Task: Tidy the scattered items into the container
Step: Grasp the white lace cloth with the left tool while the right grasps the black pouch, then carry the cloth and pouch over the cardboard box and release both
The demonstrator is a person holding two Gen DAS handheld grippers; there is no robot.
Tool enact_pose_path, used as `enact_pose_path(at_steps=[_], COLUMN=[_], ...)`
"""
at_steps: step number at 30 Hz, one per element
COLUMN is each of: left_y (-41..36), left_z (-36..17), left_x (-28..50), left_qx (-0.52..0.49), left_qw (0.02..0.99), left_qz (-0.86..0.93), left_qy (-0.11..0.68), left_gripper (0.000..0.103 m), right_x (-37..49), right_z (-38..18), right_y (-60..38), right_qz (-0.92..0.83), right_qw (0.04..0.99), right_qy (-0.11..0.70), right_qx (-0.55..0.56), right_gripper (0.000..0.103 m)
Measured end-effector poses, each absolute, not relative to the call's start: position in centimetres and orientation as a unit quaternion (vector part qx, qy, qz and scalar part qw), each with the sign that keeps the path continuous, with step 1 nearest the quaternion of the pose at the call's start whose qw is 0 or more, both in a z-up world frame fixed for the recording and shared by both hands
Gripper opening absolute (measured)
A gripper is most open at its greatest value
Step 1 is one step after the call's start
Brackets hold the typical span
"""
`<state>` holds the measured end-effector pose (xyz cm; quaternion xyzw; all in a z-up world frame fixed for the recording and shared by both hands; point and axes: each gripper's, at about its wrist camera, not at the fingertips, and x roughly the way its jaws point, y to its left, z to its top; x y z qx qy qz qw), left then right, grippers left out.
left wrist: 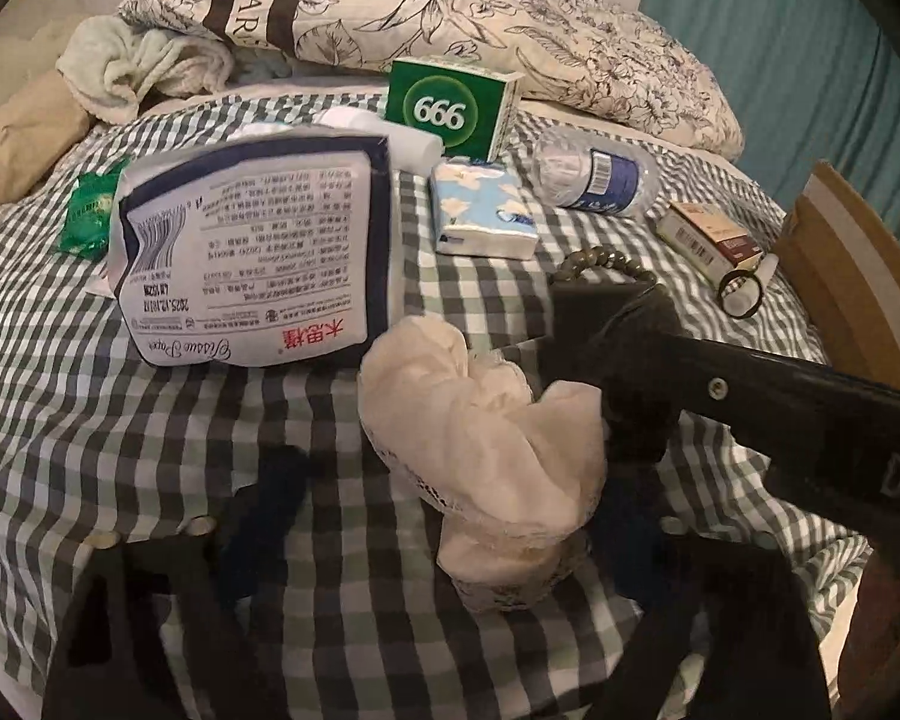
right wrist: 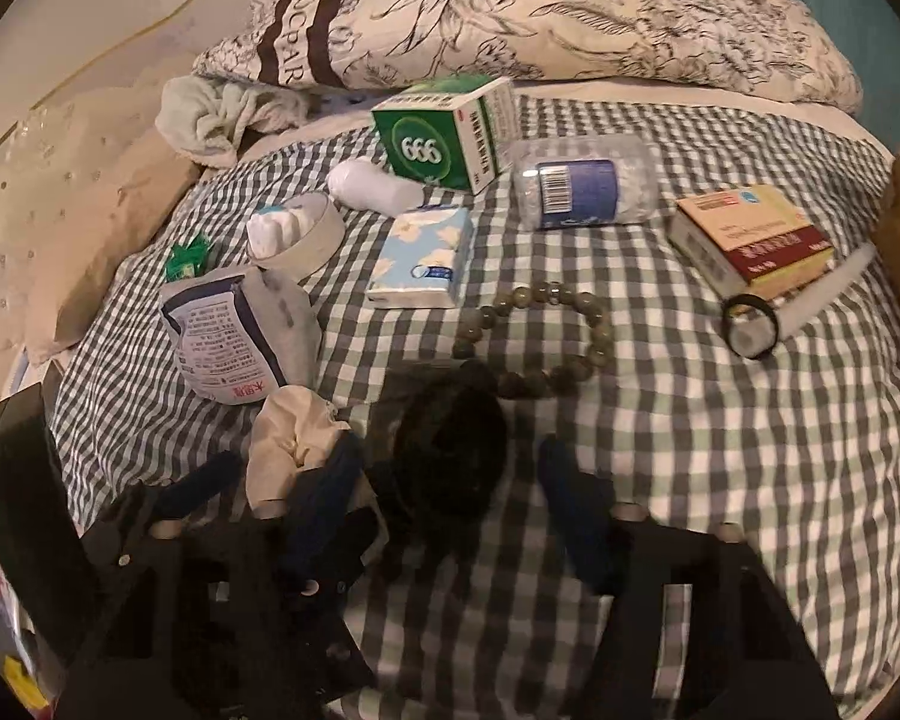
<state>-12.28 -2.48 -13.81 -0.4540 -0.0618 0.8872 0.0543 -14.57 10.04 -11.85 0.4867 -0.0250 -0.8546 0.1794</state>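
Observation:
Scattered items lie on a checked bedsheet (right wrist: 720,450). A crumpled cream cloth (left wrist: 486,438) sits between my left gripper's (left wrist: 444,516) fingers, which stand open around it. It also shows in the right wrist view (right wrist: 288,450). My right gripper (right wrist: 450,480) is open around a black scrunchie (right wrist: 450,456), just below a green bead bracelet (right wrist: 540,336). Its arm crosses the left wrist view (left wrist: 750,396). A big tissue pack (left wrist: 246,252), a small tissue pack (right wrist: 423,258), a green 666 box (right wrist: 444,132), a water bottle (right wrist: 582,183), a medicine box (right wrist: 750,240) and a cardboard container (left wrist: 852,276) at the right edge are in view.
A floral pillow (right wrist: 570,18) and a pale towel (left wrist: 144,66) lie at the back. A tape roll (right wrist: 306,228), a white tube (right wrist: 372,183), a green sachet (left wrist: 87,216) and a black ring (right wrist: 750,324) on a white stick lie on the sheet.

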Motion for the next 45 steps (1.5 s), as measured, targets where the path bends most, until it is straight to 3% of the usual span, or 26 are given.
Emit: enact_pose_path(at_steps=[2, 4, 6, 9, 13, 18, 28, 45], left_y=[-2.5, -2.2, -2.0, -1.8, -1.8, -1.6, -0.6, 10.8], left_z=[-13.9, -13.8, -13.7, -13.6, -13.1, -11.9, -8.4, 0.9], left_x=[-12.2, -12.0, -11.9, -11.9, -11.7, -11.1, -9.5, -6.9], left_qx=[-0.453, -0.45, -0.447, -0.446, -0.444, -0.438, -0.421, -0.372], left_qw=[0.061, 0.075, 0.082, 0.088, 0.087, 0.084, 0.072, 0.144], left_qz=[0.887, 0.888, 0.889, 0.89, 0.891, 0.894, 0.904, 0.917], left_qy=[-0.058, -0.052, -0.048, -0.047, -0.048, -0.037, -0.03, 0.012], left_gripper=[0.076, 0.053, 0.046, 0.026, 0.016, 0.013, 0.013, 0.014], right_x=[-14.9, -15.1, -15.2, -15.4, -14.9, -14.0, -11.5, -4.7], right_z=[-12.3, -12.5, -12.8, -13.3, -12.8, -11.7, -8.9, 0.3], right_y=[9.9, 9.8, 9.6, 9.9, 10.0, 9.8, 13.1, 24.8], right_qz=[-0.852, -0.85, -0.845, -0.837, -0.84, -0.854, -0.871, -0.916], right_qw=[0.18, 0.187, 0.189, 0.194, 0.205, 0.198, 0.176, 0.106], right_qy=[-0.03, -0.031, -0.035, -0.054, -0.059, -0.032, -0.038, -0.068], right_qx=[0.491, 0.492, 0.5, 0.509, 0.498, 0.48, 0.457, 0.382], right_gripper=[0.042, 0.037, 0.036, 0.036, 0.014, 0.008, 0.008, 0.008])
